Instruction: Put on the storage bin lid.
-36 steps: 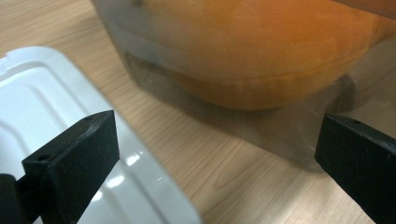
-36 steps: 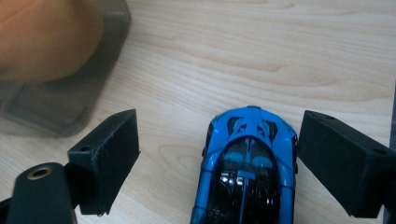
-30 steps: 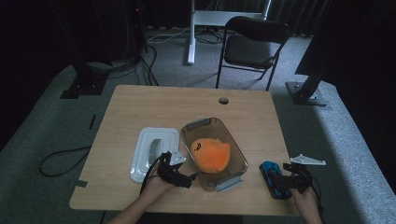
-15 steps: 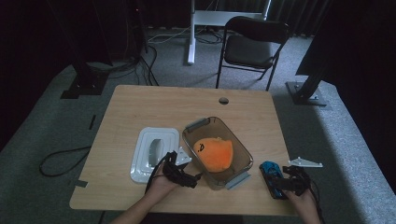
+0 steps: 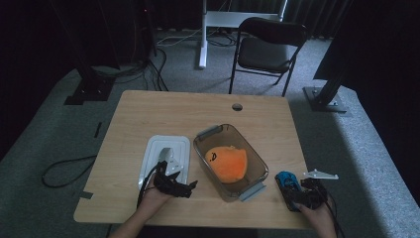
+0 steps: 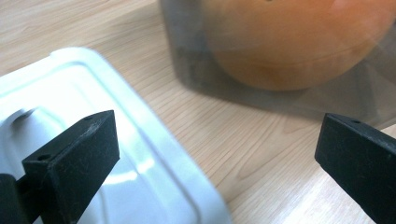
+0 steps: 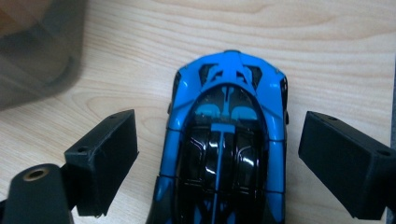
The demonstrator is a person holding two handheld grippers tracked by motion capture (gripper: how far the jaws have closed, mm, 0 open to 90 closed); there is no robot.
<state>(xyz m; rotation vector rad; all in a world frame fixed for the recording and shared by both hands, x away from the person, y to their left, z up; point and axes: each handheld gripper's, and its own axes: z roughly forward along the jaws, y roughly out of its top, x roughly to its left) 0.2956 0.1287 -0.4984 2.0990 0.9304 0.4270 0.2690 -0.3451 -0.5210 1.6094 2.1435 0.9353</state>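
Right gripper view: fingers (image 7: 355,168) flank blue car (image 7: 229,140)

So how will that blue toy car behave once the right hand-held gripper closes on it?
The toy car looks like hard, glossy plastic, so it should stay stiff but may slip against the jaws of the right hand-held gripper, which stand open on either side. It sits on the bare wooden table, so a nudge would probably roll it forward.

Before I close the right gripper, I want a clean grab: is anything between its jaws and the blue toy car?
Nothing visible. The right gripper is open, one jaw on each side of the blue toy car, with bare wooden table in both gaps. The clear plastic bin sits off to one side.
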